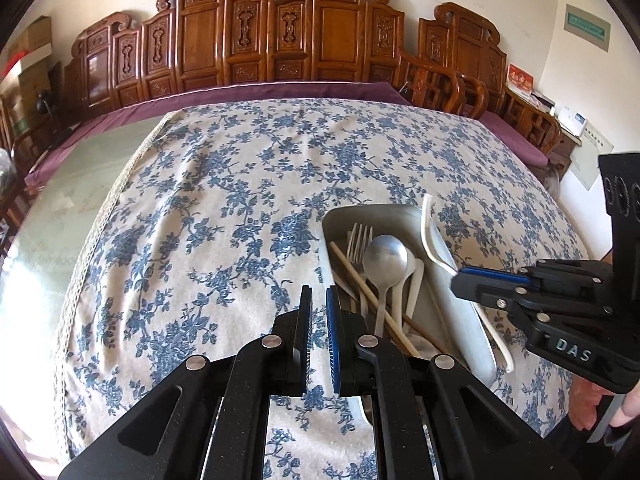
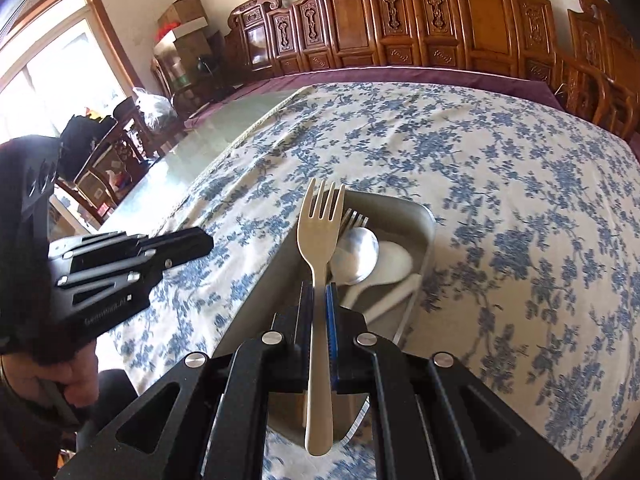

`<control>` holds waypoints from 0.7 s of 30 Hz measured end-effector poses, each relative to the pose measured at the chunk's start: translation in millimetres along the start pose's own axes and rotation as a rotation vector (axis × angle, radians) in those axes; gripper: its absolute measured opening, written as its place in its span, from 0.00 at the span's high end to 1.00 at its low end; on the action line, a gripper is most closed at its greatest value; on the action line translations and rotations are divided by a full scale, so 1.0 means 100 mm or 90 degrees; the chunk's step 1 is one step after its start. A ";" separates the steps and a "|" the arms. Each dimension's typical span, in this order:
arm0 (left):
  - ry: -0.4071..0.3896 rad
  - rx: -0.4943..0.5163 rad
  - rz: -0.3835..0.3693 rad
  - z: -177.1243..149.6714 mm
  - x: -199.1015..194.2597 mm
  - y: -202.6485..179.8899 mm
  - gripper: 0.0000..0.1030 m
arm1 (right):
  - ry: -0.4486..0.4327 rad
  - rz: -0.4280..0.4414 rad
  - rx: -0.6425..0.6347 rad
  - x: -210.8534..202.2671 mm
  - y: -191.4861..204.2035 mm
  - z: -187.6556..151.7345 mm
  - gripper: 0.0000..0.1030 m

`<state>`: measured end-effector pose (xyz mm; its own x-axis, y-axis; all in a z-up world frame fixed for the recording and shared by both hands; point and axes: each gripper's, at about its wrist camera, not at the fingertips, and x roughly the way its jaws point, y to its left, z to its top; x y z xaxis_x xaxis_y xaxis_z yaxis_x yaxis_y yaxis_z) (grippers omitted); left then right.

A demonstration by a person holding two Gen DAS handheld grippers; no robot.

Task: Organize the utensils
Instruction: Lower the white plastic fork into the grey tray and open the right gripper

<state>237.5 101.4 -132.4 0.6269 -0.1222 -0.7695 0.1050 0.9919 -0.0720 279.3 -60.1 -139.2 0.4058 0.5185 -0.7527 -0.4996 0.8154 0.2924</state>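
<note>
A grey metal tray (image 1: pixel 456 320) (image 2: pixel 424 216) lies on the floral tablecloth and holds a metal spoon (image 1: pixel 386 258) (image 2: pixel 356 254), a metal fork (image 1: pixel 360 240) (image 2: pixel 354 218), a white plastic spoon (image 2: pixel 394 264) and wooden chopsticks (image 1: pixel 372 300). My right gripper (image 2: pixel 319 292) (image 1: pixel 458 280) is shut on a cream plastic fork (image 2: pixel 322 232) (image 1: pixel 430 236) and holds it above the tray, tines pointing away. My left gripper (image 1: pixel 319 296) (image 2: pixel 200 242) hovers just left of the tray, its jaws nearly together with nothing between them.
The floral tablecloth (image 1: pixel 240 200) covers most of a glass-topped table (image 1: pixel 60 220). Carved wooden chairs (image 1: pixel 280 40) line the far edge. Boxes (image 2: pixel 184 16) and clutter stand by a window at the left. A hand (image 1: pixel 592 408) holds the right gripper.
</note>
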 end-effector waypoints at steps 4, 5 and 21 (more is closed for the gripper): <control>0.002 -0.005 0.001 -0.02 0.00 0.04 0.94 | 0.011 -0.009 0.012 0.18 0.00 0.04 0.92; 0.002 -0.006 0.001 -0.03 0.00 0.05 0.94 | 0.015 -0.014 0.015 0.22 -0.01 0.04 0.92; 0.006 -0.007 -0.006 -0.08 0.00 -0.02 0.94 | 0.026 -0.070 0.016 0.49 -0.16 -0.06 0.91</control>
<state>231.5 99.3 -137.2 0.6186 -0.1316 -0.7746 0.1027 0.9910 -0.0864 302.0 -48.9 -184.6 0.4253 0.4155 -0.8040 -0.4341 0.8732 0.2216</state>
